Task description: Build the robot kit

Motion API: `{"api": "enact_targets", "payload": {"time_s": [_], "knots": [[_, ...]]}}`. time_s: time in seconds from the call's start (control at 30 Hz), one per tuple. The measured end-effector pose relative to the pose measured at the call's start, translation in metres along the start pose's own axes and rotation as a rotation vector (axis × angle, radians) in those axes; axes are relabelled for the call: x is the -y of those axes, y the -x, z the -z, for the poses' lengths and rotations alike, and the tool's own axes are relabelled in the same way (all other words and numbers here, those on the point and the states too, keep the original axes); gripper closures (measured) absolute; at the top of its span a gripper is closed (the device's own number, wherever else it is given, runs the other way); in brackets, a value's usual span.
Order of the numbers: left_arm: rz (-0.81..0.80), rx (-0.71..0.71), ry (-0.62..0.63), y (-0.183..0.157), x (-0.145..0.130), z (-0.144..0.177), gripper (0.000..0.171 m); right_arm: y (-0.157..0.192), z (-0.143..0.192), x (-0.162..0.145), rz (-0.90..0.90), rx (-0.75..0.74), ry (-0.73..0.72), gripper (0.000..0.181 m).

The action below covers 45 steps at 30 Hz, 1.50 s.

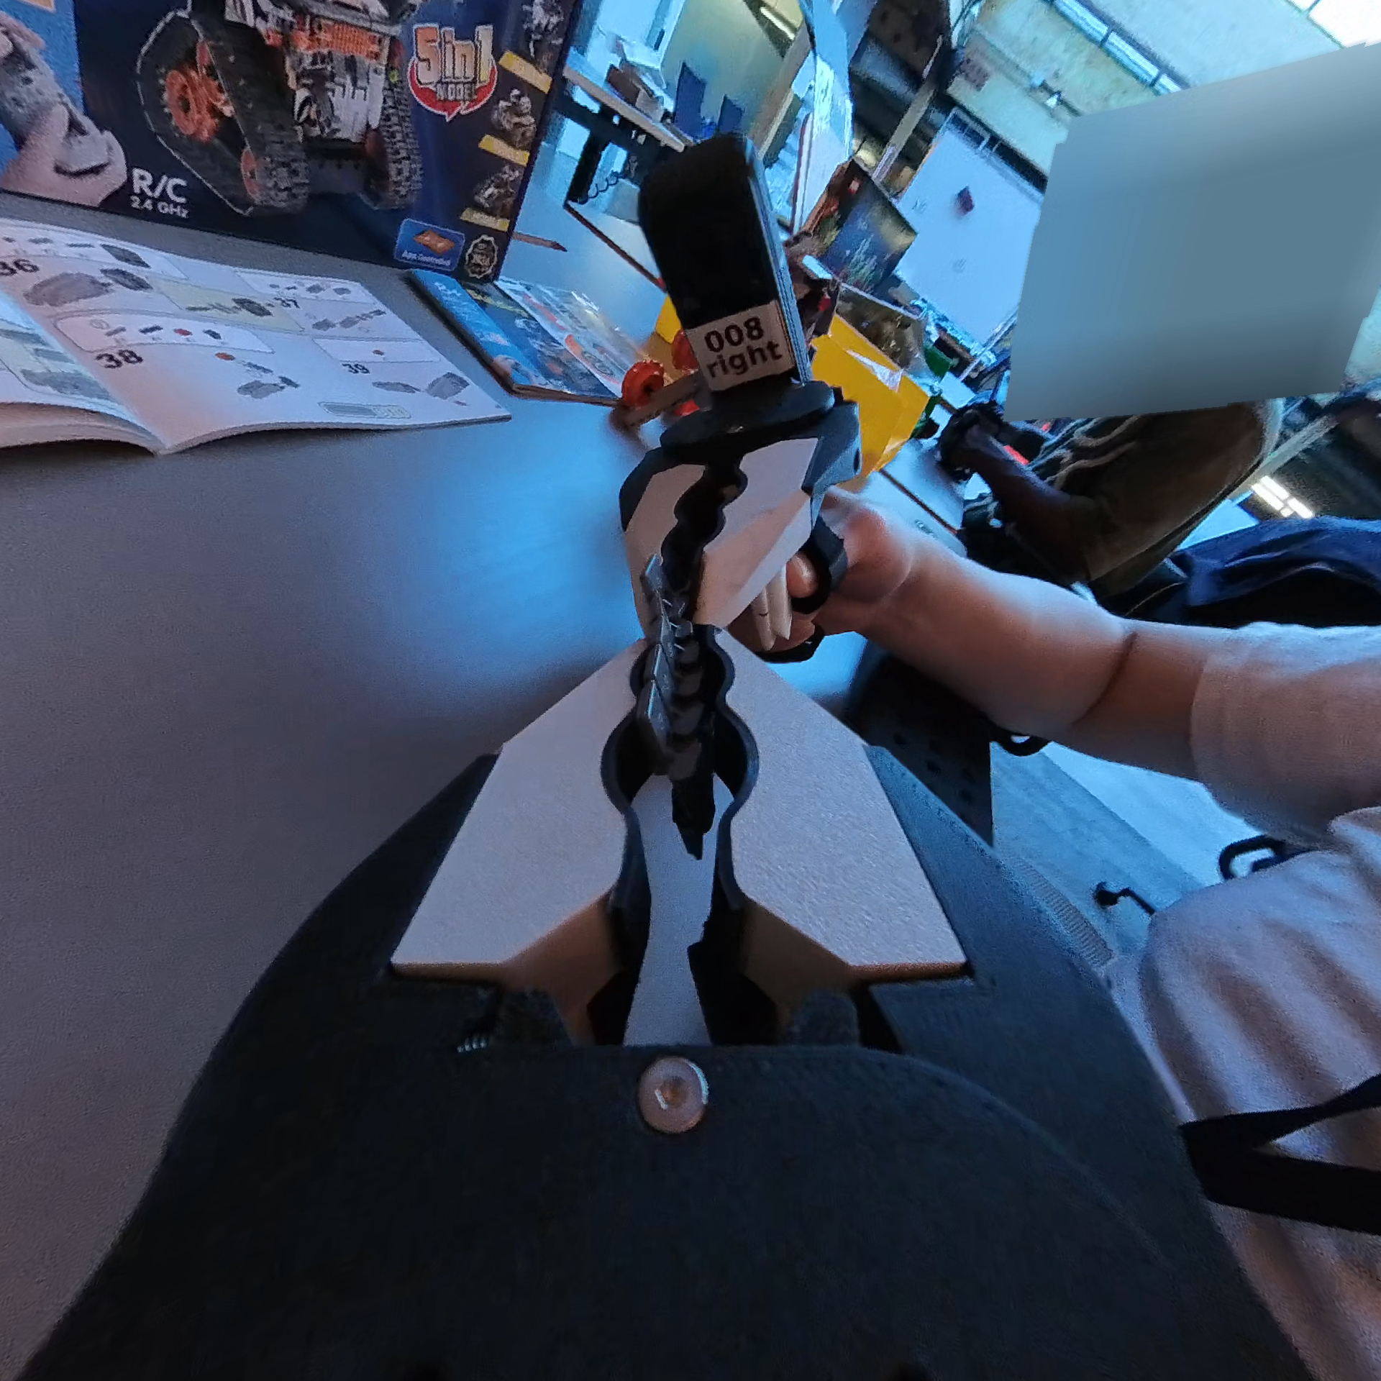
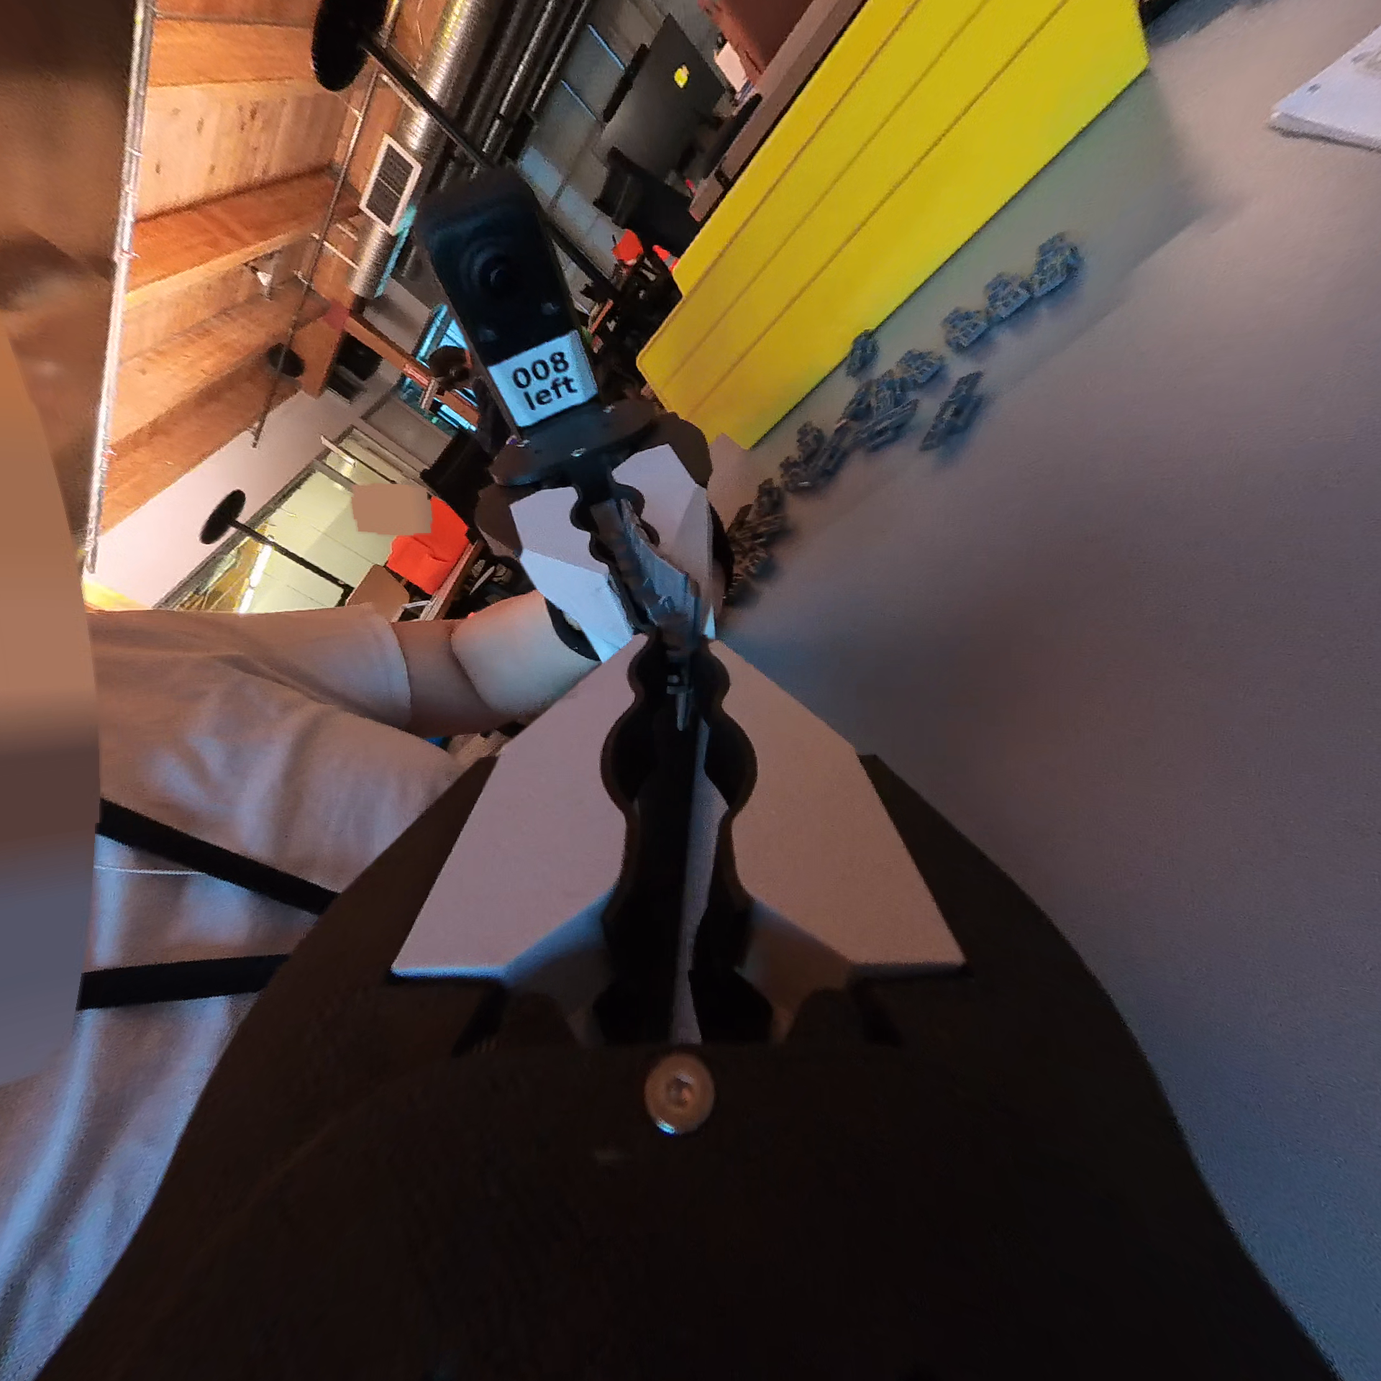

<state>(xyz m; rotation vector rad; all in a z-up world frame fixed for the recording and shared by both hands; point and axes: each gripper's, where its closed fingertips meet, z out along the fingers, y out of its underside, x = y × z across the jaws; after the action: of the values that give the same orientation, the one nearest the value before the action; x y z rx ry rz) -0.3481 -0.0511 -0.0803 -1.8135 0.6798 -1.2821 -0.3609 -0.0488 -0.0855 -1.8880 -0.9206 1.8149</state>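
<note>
**Two grippers nose to nose on one thin brick part**

The left gripper (image 1: 676, 736), black printed plastic with flat white-faced fingers and scalloped inner edges, is pressed together on a slim dark grey studded building-brick strip (image 1: 665, 672). The strip bridges straight across into the right gripper (image 1: 672, 598), which meets the left one tip to tip above the table and is likewise clamped on the strip's far end. From the right wrist view the same part (image 2: 661, 590) runs from the right gripper (image 2: 676, 695) into the left gripper (image 2: 657, 590).

What could go wrong, as a judgement: both tools grip one narrow, rigid piece, so any twist or pull of one hand against the other could snap a joint in the strip or lever it out of a grip. The hold is only at the fingertips, and the smooth plastic offers little friction, so a slip would drop the part onto the matte grey table (image 1: 261, 635). The studs may also sit skewed in the scalloped notches.

Around them: an open paper instruction booklet (image 1: 224, 351) lies far left, a glossy dark blue cardboard toy box (image 1: 299, 112) stands behind it, and small orange plastic wheels (image 1: 643, 385) lie far of the grippers. On the right, a bright yellow smooth-sided bin (image 2: 859, 246) stands on the table, with a scatter of small grey lattice-like brick pieces (image 2: 897, 396) just beside it.
</note>
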Motion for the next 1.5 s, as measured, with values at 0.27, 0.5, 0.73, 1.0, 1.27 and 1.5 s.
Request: {"api": "enact_targets", "payload": {"time_s": [0.27, 0.5, 0.73, 1.0, 1.27, 1.5], "knots": [[0.161, 0.004, -0.069, 0.015, 0.011, 0.005, 0.163, -0.011, -0.005, 0.015, 0.205, -0.199, -0.089, 0.176], [0.377, -0.189, -0.114, 0.011, 0.020, 0.012, 0.166, 0.002, -0.008, 0.023, -0.048, -0.019, -0.168, 0.175], [0.428, -0.161, -0.104, 0.020, 0.017, 0.011, 0.166, -0.006, -0.003, 0.019, -0.113, -0.011, -0.143, 0.175], [0.380, -0.089, -0.094, 0.027, 0.014, 0.009, 0.166, -0.013, -0.002, 0.017, -0.138, -0.047, -0.138, 0.177], [0.333, -0.041, -0.089, 0.030, 0.013, 0.008, 0.166, -0.018, -0.004, 0.016, -0.146, -0.080, -0.129, 0.176], [0.312, 0.016, -0.080, 0.036, 0.011, 0.006, 0.166, -0.027, -0.011, 0.011, -0.128, -0.171, -0.108, 0.175]]}}
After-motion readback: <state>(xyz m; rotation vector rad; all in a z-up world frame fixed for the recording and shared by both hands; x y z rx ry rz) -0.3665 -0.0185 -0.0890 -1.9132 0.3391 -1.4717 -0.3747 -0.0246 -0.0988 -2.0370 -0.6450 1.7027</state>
